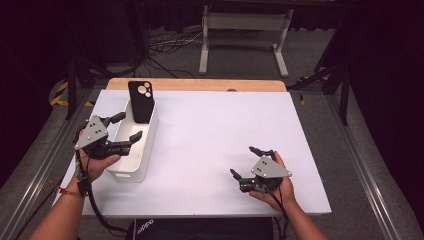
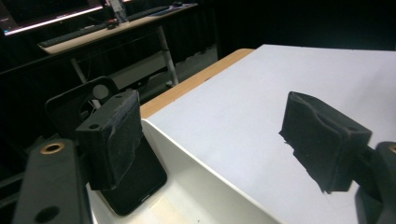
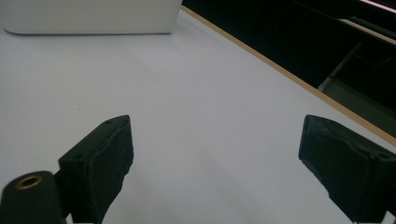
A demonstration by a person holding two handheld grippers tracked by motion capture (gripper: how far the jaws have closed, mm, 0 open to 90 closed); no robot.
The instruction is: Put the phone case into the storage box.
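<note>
Both tongs stand open with nothing gripped. At the left tongs [image 1: 126, 127] one jaw hangs over the inside of the white bin [image 1: 145, 150] and the other reaches past the bin's left wall; its own view has one pad in front of the phone case [image 2: 140, 179] without pressing on it and the other pad out over the white bench [image 2: 243, 107]. That black phone case [image 1: 141, 102] stands nearly upright at the far end of the bin, leaning on the end wall, camera cutouts at the top. At the near right of the bench [image 1: 210, 130], the right tongs [image 1: 246, 161] sit wide apart in the person's hand, well away from the bin, jaws pointing left across bare white surface.
</note>
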